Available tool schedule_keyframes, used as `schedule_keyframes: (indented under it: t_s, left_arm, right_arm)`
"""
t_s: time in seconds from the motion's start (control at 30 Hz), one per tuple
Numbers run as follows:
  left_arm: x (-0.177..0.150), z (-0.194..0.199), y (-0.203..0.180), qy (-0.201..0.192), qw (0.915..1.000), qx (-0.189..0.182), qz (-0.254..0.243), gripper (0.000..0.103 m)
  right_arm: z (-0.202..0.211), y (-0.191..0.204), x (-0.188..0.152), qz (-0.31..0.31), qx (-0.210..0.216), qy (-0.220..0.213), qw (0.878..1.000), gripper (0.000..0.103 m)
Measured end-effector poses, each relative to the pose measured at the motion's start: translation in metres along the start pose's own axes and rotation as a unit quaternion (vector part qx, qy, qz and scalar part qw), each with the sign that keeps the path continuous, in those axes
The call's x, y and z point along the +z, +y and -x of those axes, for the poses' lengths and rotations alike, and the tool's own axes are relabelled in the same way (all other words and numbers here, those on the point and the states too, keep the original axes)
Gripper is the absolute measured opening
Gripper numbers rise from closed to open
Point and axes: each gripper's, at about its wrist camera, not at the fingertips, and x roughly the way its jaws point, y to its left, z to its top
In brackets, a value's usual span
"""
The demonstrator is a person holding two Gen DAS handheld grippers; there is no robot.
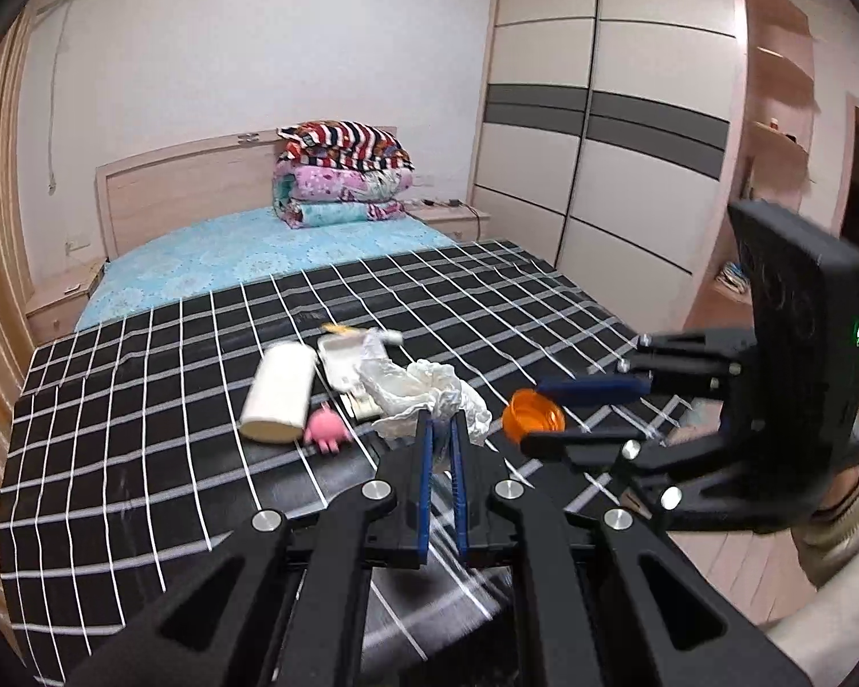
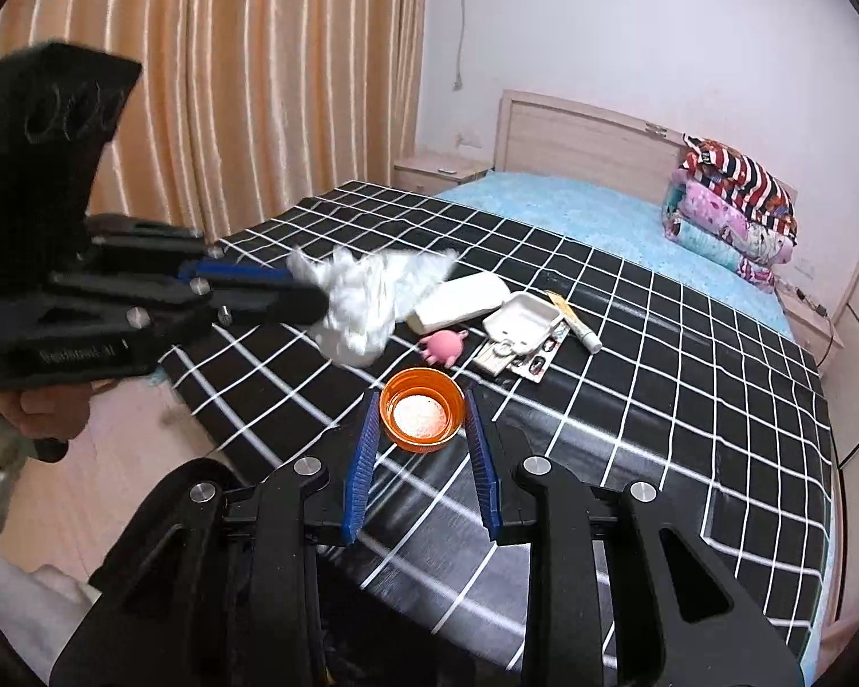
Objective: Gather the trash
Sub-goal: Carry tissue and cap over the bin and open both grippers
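A: The left tool point(image 2: 309, 295) has its fingers pressed together on a crumpled white tissue point(image 2: 366, 297), which hangs off the tips above the near corner of the bed point(image 2: 687, 401). That wad looks feather-light and soft; it will squash rather than slip, so a pinch anywhere in the bulk should serve.

B: And the right tool point(image 2: 424, 418) sits spread, its blue pads point(image 2: 366, 446) either side of the orange cap point(image 2: 424, 409), which lies open side up on the black checked cover. Whether the pads touch the rim cannot be told from either view.

A: The cap seems rigid and smooth, light too. Squeezing across its rim is probably the surest hold; a shallow grip might let it pop out.

B: The rest of the clutter lies just beyond: a white roll point(image 1: 278, 395), a small pink toy point(image 1: 327, 429), a white tray point(image 2: 521, 315) with flat packets point(image 2: 515, 358) under it, and a tube point(image 2: 578, 332).

A: The toy may not be trash at all.

B: Room to move looks fair. The cap lies near the bed's foot edge, with floor point(image 2: 103, 475) below on the curtain point(image 2: 229, 86) side, so a nudged cap could roll off. Toward the headboard the cover is open, and the two tools are close enough together that they could clash.
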Motion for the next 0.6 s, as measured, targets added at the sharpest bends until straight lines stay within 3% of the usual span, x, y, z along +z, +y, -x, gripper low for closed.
schedule_keyframes:
  t_s: [0.33,0.6]
  left_arm:
    - [-0.040,0.022,-0.026,0.006,0.9994,-0.034,-0.001,0.006]
    - [-0.078,0.019,-0.051,0.043,0.9971,-0.062,0.005,0.006]
  right_arm:
    - [0.022,0.019,-0.023,-0.005,0.024,0.001,1.000,0.030]
    - [0.017,0.031,-0.052,-0.010,0.049,0.028,0.998,0.030]
